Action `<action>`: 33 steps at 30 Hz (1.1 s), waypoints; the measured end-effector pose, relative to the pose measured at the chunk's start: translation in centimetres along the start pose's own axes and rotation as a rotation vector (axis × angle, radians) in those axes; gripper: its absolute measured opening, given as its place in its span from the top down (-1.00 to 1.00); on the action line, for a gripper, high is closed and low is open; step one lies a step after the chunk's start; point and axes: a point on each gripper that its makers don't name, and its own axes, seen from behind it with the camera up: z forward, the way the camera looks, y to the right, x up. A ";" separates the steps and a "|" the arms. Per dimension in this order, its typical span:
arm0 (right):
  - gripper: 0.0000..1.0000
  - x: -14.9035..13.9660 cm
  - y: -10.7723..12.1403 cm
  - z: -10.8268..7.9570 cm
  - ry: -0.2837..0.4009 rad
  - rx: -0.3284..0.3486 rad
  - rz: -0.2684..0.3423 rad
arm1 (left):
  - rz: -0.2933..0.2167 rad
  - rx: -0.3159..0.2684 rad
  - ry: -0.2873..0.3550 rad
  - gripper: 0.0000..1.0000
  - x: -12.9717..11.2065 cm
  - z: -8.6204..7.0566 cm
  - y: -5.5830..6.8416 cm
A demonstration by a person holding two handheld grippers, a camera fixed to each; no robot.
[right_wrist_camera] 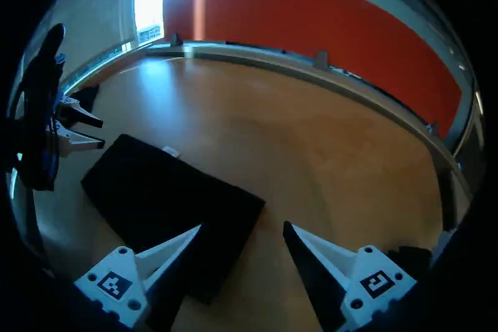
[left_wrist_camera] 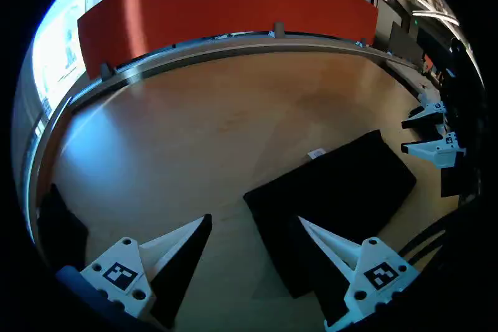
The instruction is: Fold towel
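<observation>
In the left gripper view, the left hand-held gripper (left_wrist_camera: 253,218) is seen with its fingers spread wide and nothing between them, over the near corner of the black towel (left_wrist_camera: 336,198), which lies flat as a thick rectangle on the wooden worktop (left_wrist_camera: 187,126). The right hand-held gripper (left_wrist_camera: 404,136), likewise parted and empty, is seen just beyond the towel's far side, and a small white tag (left_wrist_camera: 316,153) is seen at one edge. For a clean fold, it is judged that one edge should be pinched at both corners, lifted together and laid level on the opposite edge. In the right gripper view, the right hand-held gripper (right_wrist_camera: 242,226) is seen wide open over the towel's near corner, and the left hand-held gripper (right_wrist_camera: 102,134) open near its far end. The layers cannot be counted in the black cloth, so how far the folding has gone is hard to judge. The near edges are covered by the fingers in both views, the dark shape (right_wrist_camera: 411,257) at lower right cannot be identified, and the hand behind the left hand-held gripper is reduced to a dark outline.
</observation>
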 end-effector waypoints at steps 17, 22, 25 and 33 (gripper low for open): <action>-0.86 -1.4 -1.0 -1.7 -0.001 0.023 0.002 | -0.019 0.011 0.000 -0.84 -1.6 -1.6 0.1; -0.86 -2.2 -1.5 -2.3 -0.004 0.029 0.013 | -0.027 0.019 -0.002 -0.84 -2.6 -2.2 0.2; -0.86 -2.6 -1.8 -2.8 -0.005 0.032 0.018 | -0.033 0.021 -0.005 -0.84 -3.2 -2.5 0.4; -0.86 -3.6 -2.3 -3.6 -0.008 0.034 0.024 | -0.057 0.023 -0.001 -0.84 -4.2 -3.4 0.9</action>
